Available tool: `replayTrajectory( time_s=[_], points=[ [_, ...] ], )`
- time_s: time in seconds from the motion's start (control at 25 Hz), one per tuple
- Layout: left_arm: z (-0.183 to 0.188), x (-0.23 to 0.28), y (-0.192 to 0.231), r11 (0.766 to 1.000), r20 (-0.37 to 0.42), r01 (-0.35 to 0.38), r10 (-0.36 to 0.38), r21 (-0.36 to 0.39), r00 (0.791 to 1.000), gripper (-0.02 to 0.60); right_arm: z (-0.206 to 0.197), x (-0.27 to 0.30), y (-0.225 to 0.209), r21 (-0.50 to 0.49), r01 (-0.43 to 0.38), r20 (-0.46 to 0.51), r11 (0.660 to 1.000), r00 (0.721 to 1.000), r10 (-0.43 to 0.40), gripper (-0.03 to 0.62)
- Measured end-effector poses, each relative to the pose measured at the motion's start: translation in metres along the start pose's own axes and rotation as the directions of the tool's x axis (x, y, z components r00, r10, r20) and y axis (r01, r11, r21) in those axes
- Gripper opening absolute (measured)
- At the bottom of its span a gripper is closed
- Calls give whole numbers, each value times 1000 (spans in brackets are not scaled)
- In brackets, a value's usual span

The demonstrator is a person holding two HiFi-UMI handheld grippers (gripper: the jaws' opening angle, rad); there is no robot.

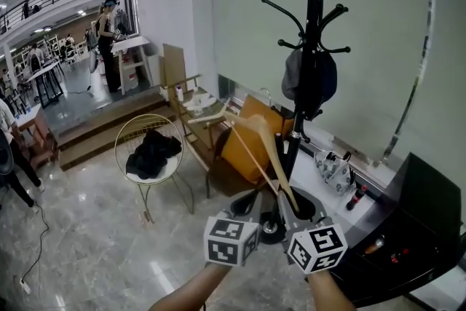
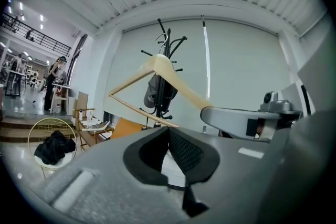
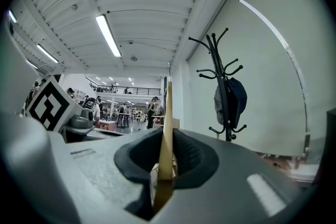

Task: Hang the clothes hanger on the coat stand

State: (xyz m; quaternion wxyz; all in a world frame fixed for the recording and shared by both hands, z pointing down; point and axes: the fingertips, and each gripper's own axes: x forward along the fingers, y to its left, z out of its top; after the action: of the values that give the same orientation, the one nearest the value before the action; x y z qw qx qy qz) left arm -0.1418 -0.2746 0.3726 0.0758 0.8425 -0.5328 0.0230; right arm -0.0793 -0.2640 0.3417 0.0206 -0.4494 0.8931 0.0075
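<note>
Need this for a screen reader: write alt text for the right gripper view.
The right gripper has its jaws shut on a wooden clothes hanger, seen edge-on. Beyond, a black coat stand holds a dark cap.

1. The clothes hanger (image 1: 274, 153) is pale wood, smooth, with a light sheen.
2. The coat stand (image 1: 313, 11) looks like black metal, smooth and slightly glossy.
3. The cap (image 1: 309, 80) on it is dark, matt cloth.
4. The floor (image 1: 87, 229) is polished stone-look tile, glossy, mirroring the lights.
5. The chair (image 1: 149, 115) is thin gold-coloured metal wire; the garment (image 1: 151, 153) on it is black, matt cloth.
6. The left gripper (image 2: 169, 150) and right gripper (image 3: 165, 162) have grey, matt, finely grained plastic shells and black textured pads (image 2: 186, 150).
</note>
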Motion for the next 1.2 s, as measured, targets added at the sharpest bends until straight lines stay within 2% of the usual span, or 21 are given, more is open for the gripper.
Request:
replayTrajectory(
  time_s=[0.4,1.2],
  points=[
    [-9,37,4,1000,-24,30,-30,4,999,5,-2,18,-34,16,34,6,999,999,-34,54],
    [27,151,16,1000,23,24,-24,12,999,5,13,85,-143,-16,38,26,999,999,-38,54]
  ],
)
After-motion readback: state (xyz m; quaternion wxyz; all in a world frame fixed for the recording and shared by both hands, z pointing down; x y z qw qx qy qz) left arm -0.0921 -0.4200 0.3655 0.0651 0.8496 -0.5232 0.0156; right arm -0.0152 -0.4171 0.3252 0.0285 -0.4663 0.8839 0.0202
